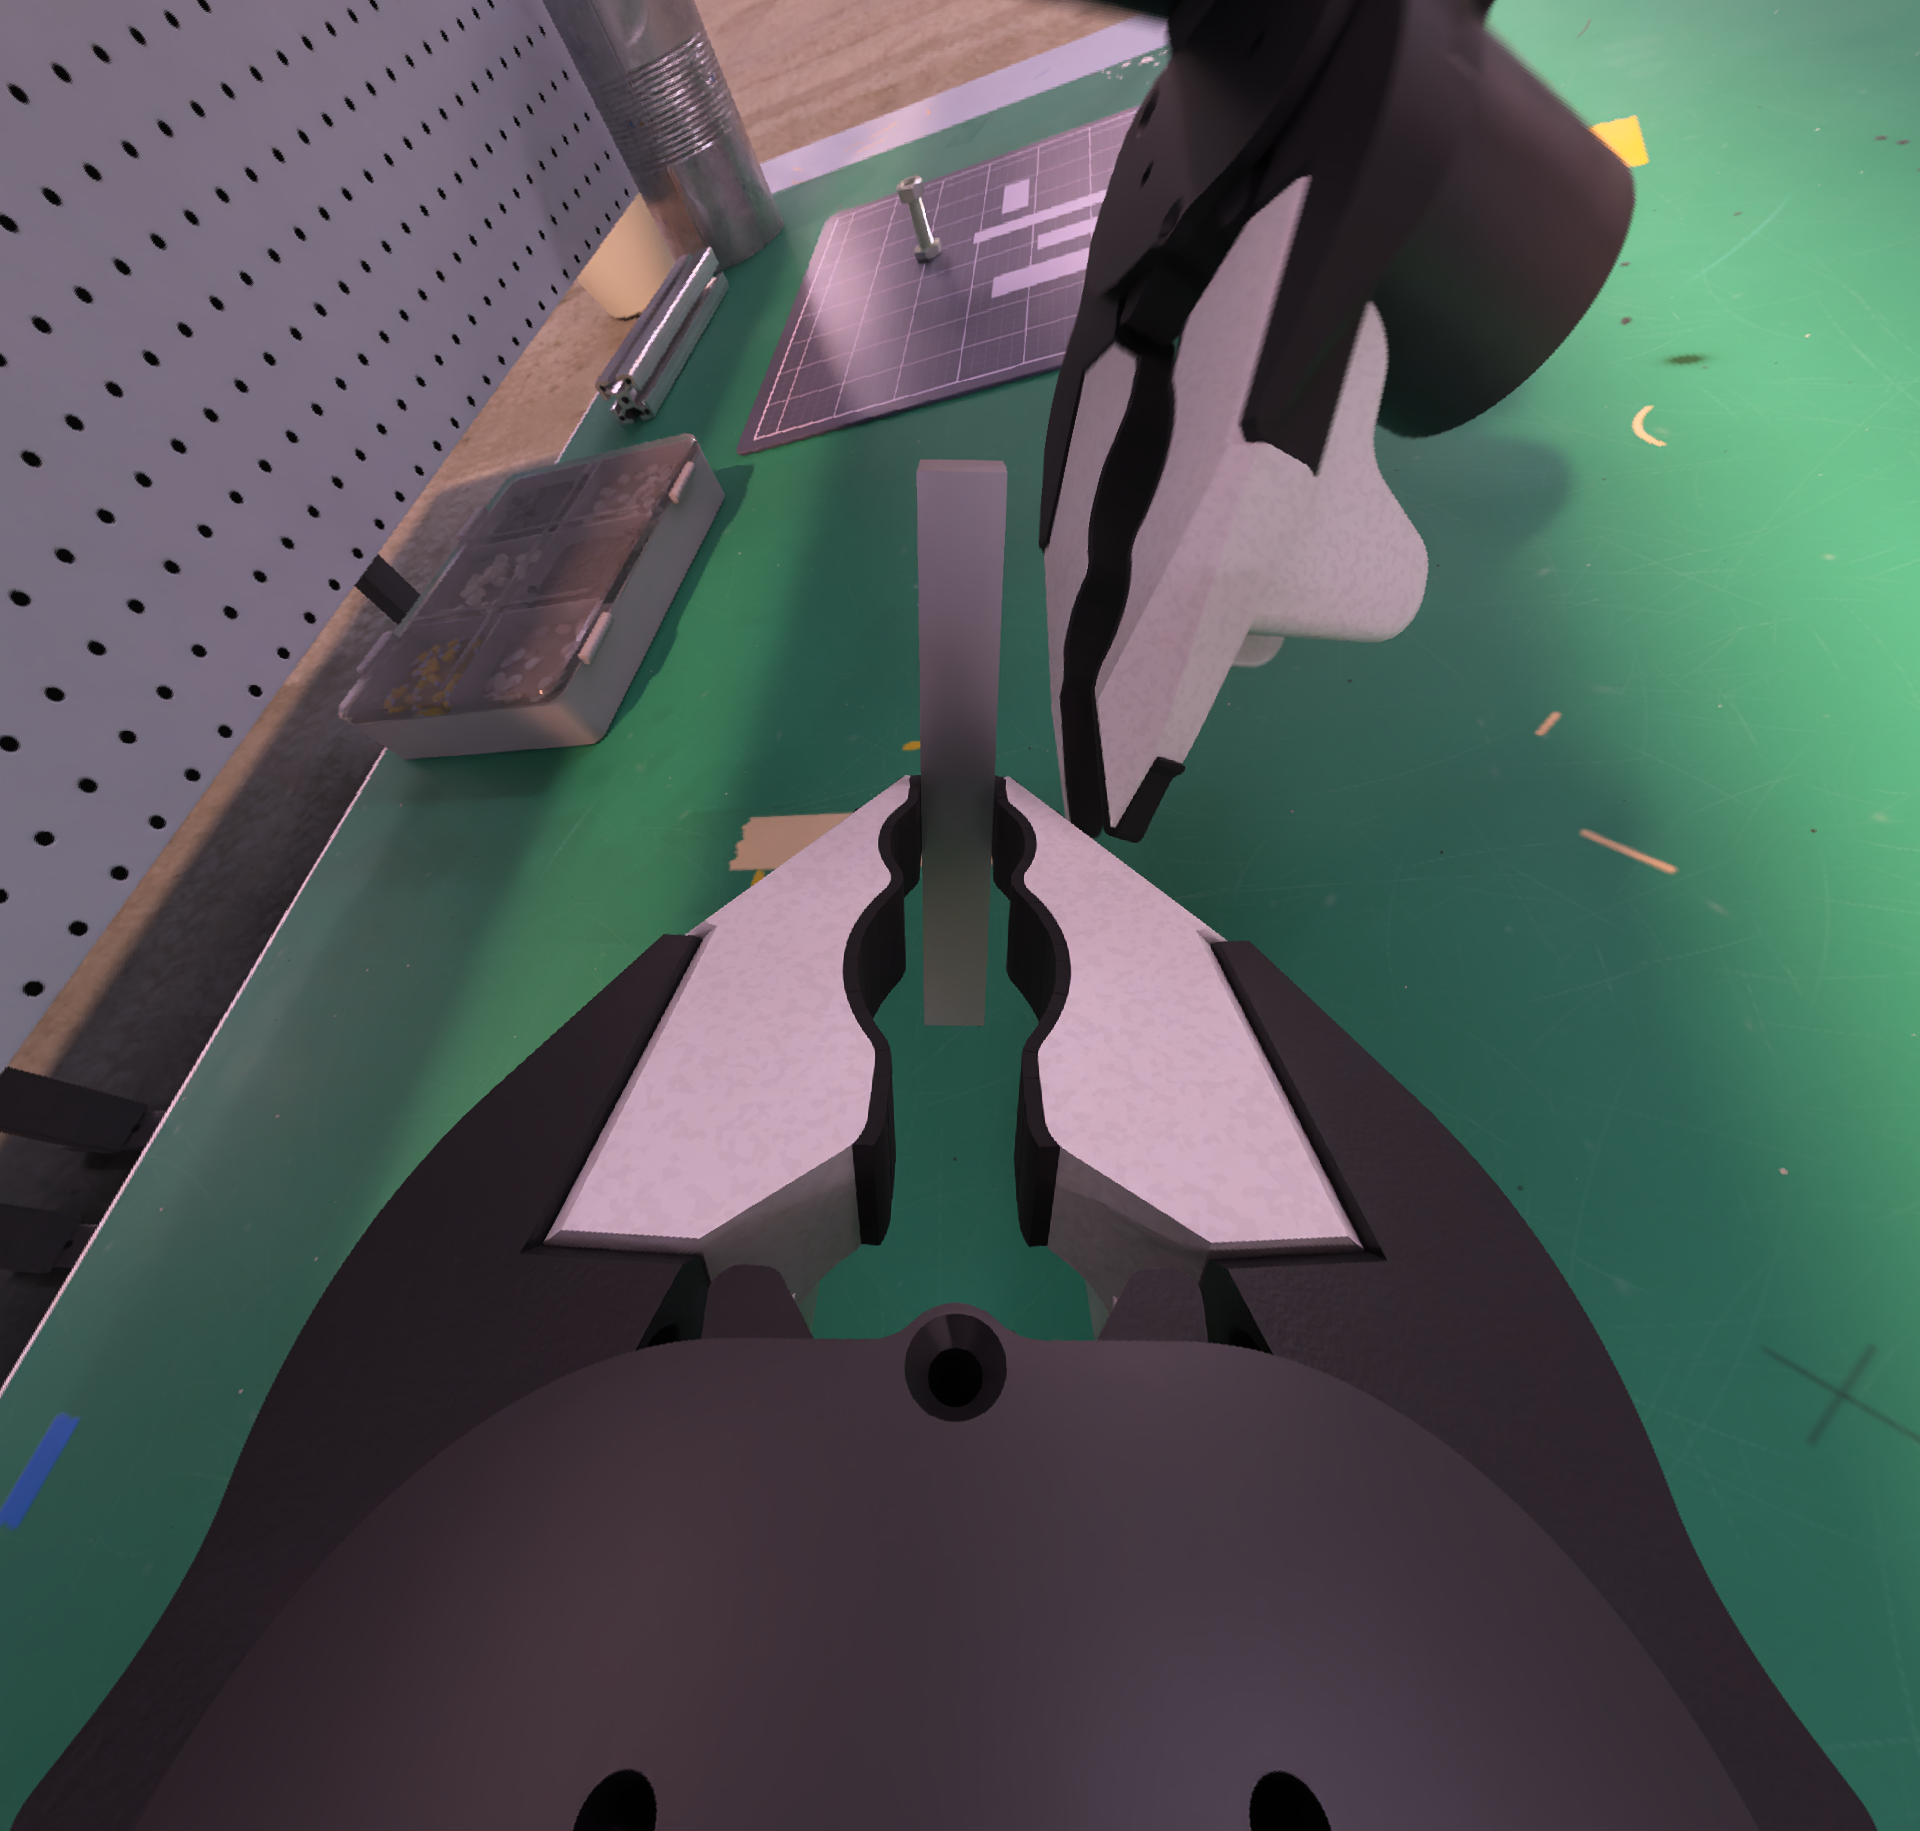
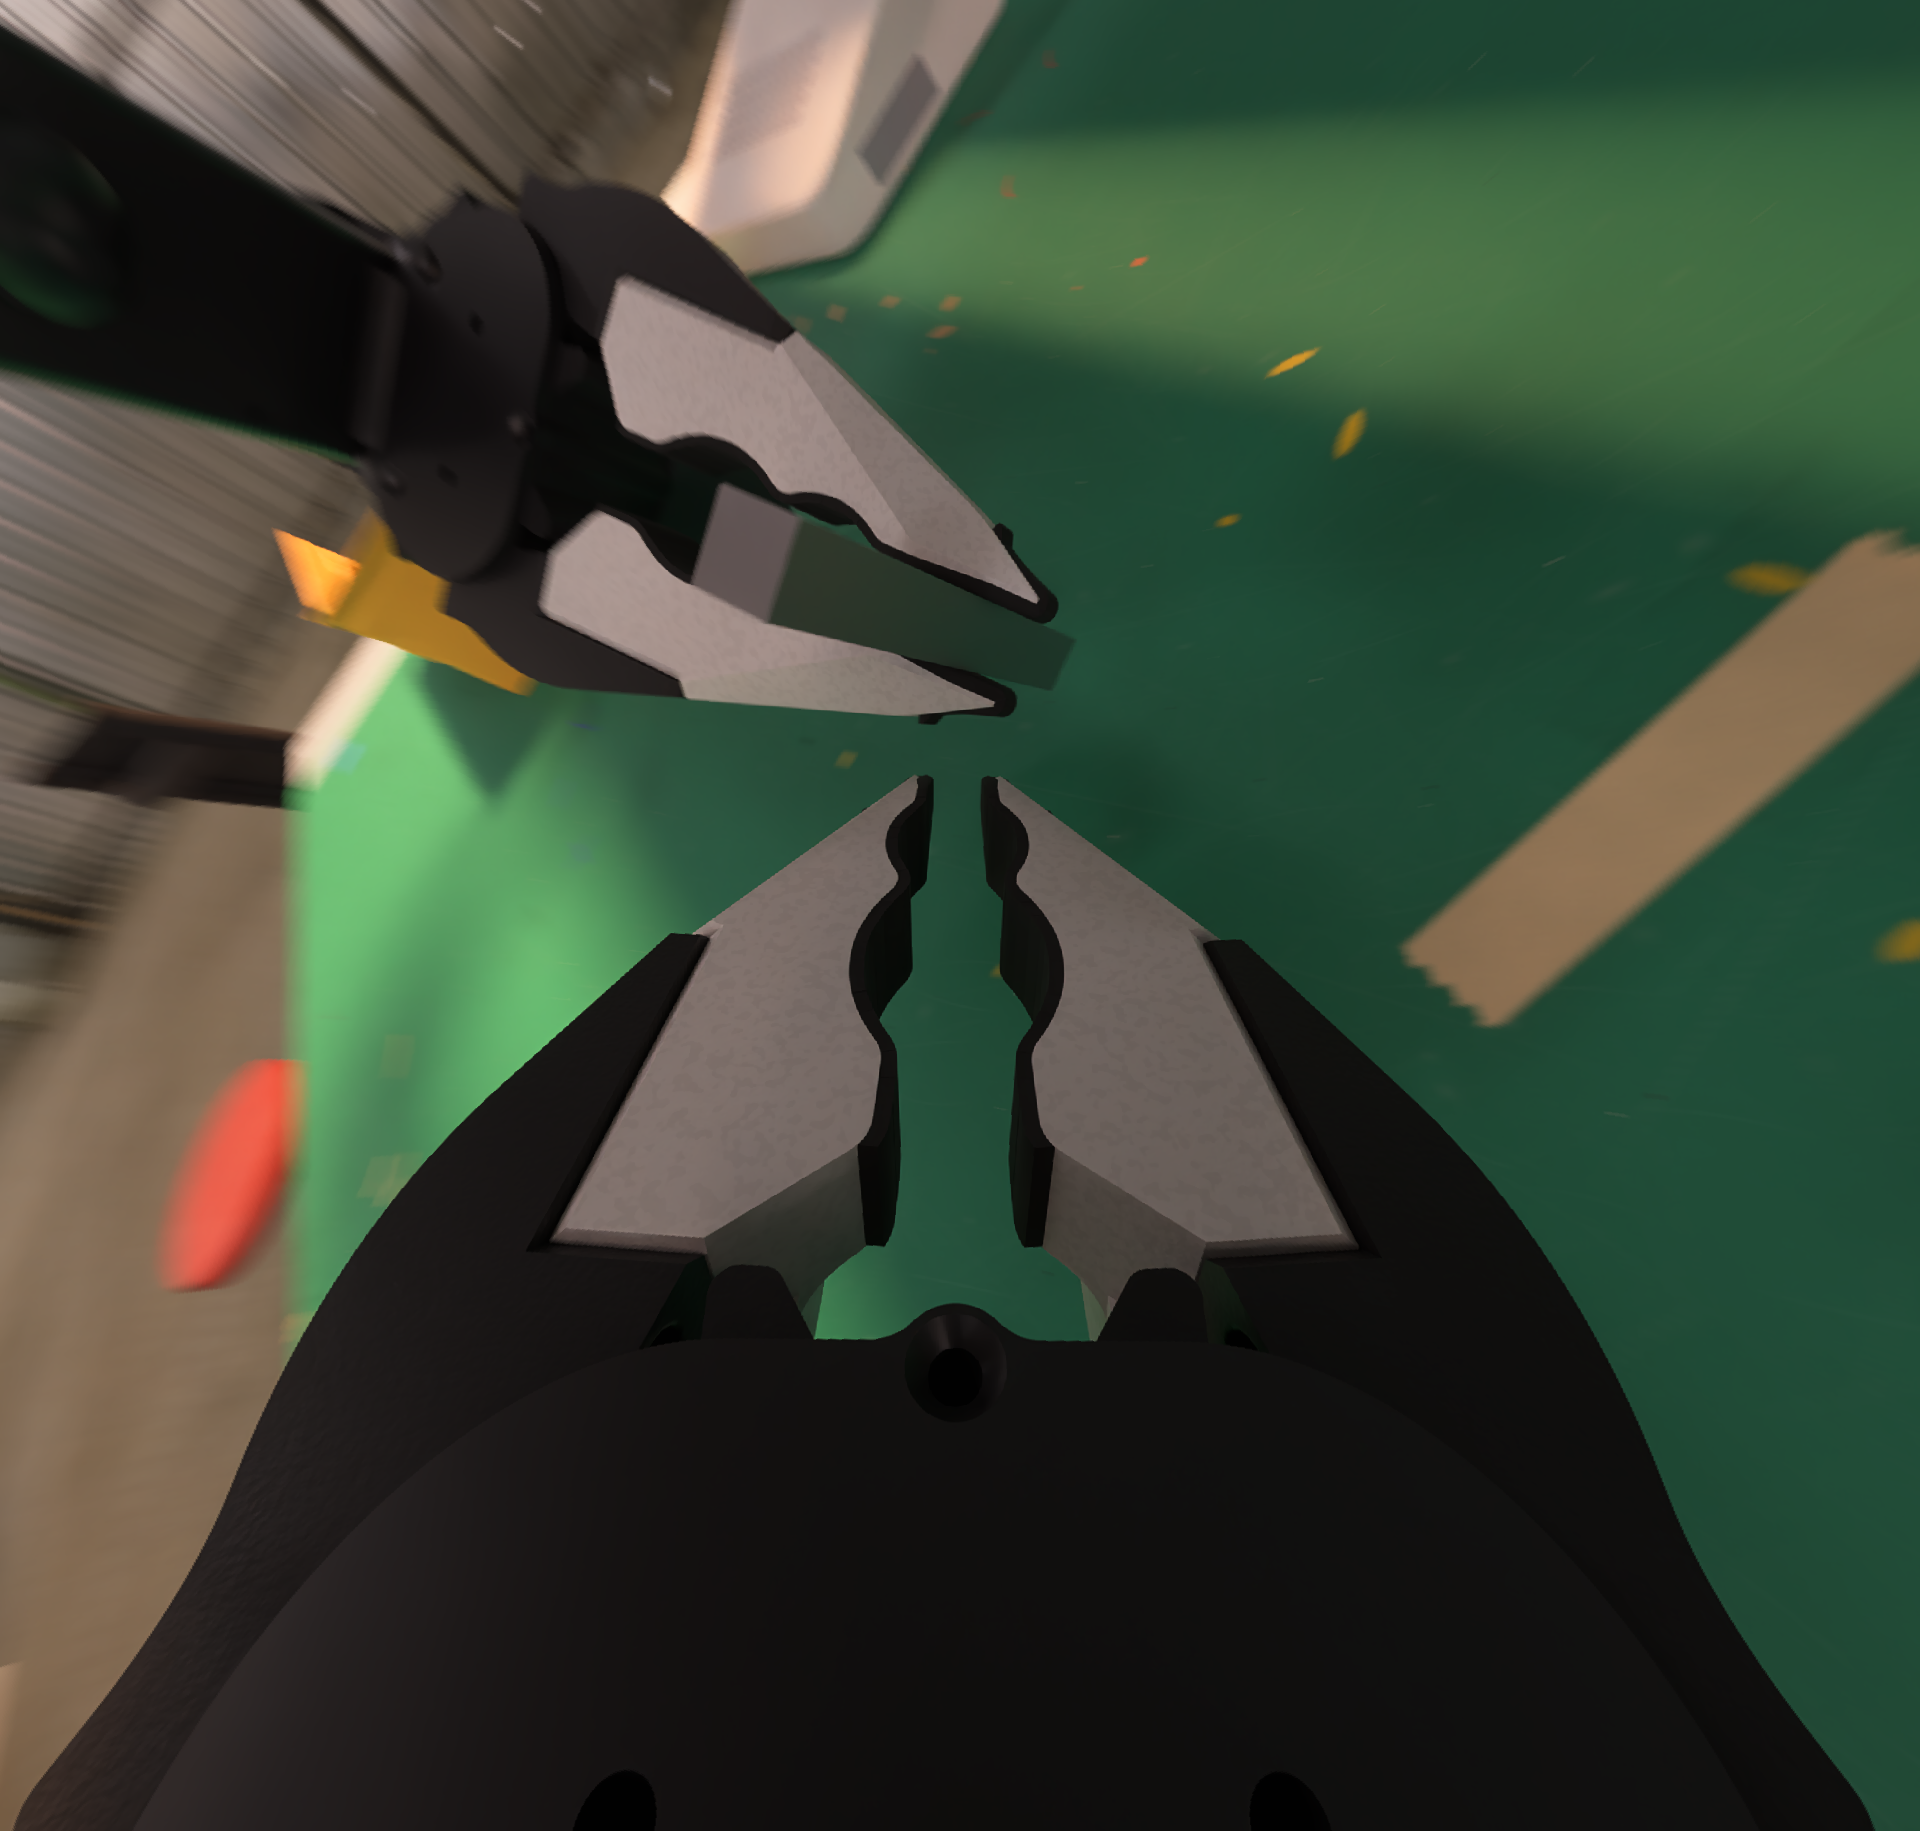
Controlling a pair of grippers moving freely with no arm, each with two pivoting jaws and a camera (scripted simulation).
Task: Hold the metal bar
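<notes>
The metal bar (image 1: 961,638) is a flat grey strip. My left gripper (image 1: 958,794) is shut on it, with the near end lying between the fingers and the far end sticking out ahead above the green mat (image 1: 1558,1054). My right gripper (image 1: 1127,810) hangs just to the right of the bar, pointing down and apart from it. In the right wrist view my right gripper (image 2: 956,789) holds nothing, its jaws nearly together with only a thin slit between them. The left gripper (image 2: 1023,659) with the bar (image 2: 894,586) sits just beyond its tips.
A clear parts box (image 1: 540,597), an aluminium profile (image 1: 665,337), a metal cylinder (image 1: 655,77) and a pegboard (image 1: 208,327) line the left side. A dark grid mat (image 1: 935,347) with a bolt (image 1: 920,223) lies ahead. A tape strip (image 2: 1662,773) lies on the mat at the right.
</notes>
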